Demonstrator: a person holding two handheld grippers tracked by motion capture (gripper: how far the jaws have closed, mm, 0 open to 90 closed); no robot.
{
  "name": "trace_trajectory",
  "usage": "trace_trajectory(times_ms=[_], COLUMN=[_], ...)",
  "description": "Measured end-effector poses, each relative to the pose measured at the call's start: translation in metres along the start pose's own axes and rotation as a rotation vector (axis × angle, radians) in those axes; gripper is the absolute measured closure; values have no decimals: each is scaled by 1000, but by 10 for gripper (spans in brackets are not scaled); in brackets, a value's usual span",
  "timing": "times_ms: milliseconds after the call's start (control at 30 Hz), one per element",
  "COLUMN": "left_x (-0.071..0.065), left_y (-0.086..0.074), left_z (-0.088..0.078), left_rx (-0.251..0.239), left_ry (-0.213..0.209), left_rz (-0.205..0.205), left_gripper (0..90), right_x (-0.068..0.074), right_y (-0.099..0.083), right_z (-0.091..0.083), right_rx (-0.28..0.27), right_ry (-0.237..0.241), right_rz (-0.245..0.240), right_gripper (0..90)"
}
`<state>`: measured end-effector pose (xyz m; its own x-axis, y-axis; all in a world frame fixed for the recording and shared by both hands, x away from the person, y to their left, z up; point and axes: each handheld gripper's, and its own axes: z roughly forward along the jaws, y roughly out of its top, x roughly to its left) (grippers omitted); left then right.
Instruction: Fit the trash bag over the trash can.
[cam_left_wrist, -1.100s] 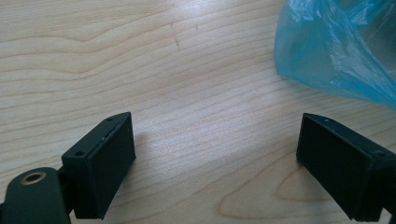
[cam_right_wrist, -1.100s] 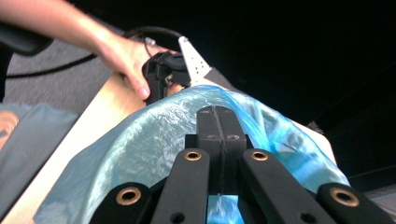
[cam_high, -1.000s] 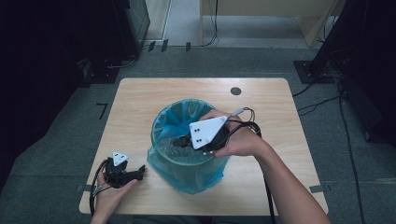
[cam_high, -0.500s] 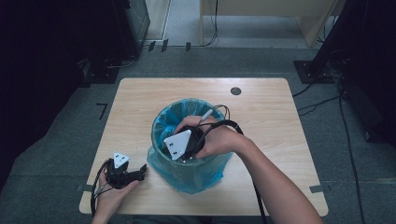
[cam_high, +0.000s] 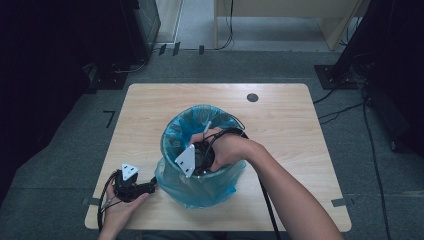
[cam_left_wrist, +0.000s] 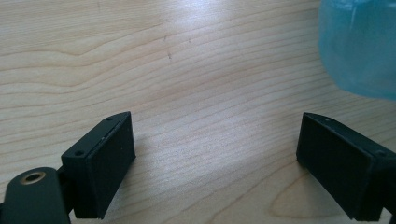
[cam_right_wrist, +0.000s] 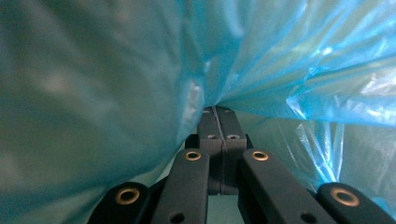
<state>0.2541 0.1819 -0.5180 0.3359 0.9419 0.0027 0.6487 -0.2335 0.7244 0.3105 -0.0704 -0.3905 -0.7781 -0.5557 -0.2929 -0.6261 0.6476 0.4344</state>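
A round bin lined with a blue plastic bag (cam_high: 200, 186) stands in the middle of the wooden table (cam_high: 300, 150). My right gripper (cam_right_wrist: 218, 116) is down inside it, jaws shut together, tips pressed into folds of the blue liner (cam_right_wrist: 93, 93); I cannot tell whether film is pinched between them. Its grey plate (cam_high: 186, 160) shows above the rim, with the person's hand around it. At the front left of the bin my left gripper (cam_high: 149, 187) rests on the table. That gripper (cam_left_wrist: 215, 163) is open with bare wood between its jaws, and the bag (cam_left_wrist: 359, 46) lies just ahead to the right.
A small black round disc (cam_high: 252, 97) is set into the table's far side. Grey carpet surrounds the table, with dark cabinets (cam_high: 75, 50) to the left, cables (cam_high: 345, 105) on the right and pale wooden furniture (cam_high: 280, 10) behind.
The right hand has sunk from above the rim into the bin, shifting left, and its grey plate has tipped on edge. The left gripper has stayed put.
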Motion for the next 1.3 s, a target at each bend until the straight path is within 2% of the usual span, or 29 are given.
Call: trace_trajectory(times_ms=[367, 600, 733, 967, 1167, 1300], left_x=[0, 0, 0, 0, 0, 0], left_y=[0, 0, 0, 0, 0, 0], left_z=[0, 0, 1, 1, 1, 1], left_rx=[-3, -4, -5, -4, -4, -4], left_ry=[0, -1, 0, -1, -1, 0], left_rz=[0, 0, -1, -2, -2, -2], left_gripper=[107, 107, 108, 107, 108, 107], right_x=[-2, -2, -4, -5, 6, 14], right_y=[-6, -5, -1, 8, 2, -6], right_z=[11, 8, -8, -48, -76, -79], right_rx=[16, 19, -18, 4, 66, 168], right_ry=[93, 111, 71, 12, 18, 51], right_rz=[-17, -14, -20, -35, -19, -10], right_gripper=[900, 892, 900, 900, 900, 900])
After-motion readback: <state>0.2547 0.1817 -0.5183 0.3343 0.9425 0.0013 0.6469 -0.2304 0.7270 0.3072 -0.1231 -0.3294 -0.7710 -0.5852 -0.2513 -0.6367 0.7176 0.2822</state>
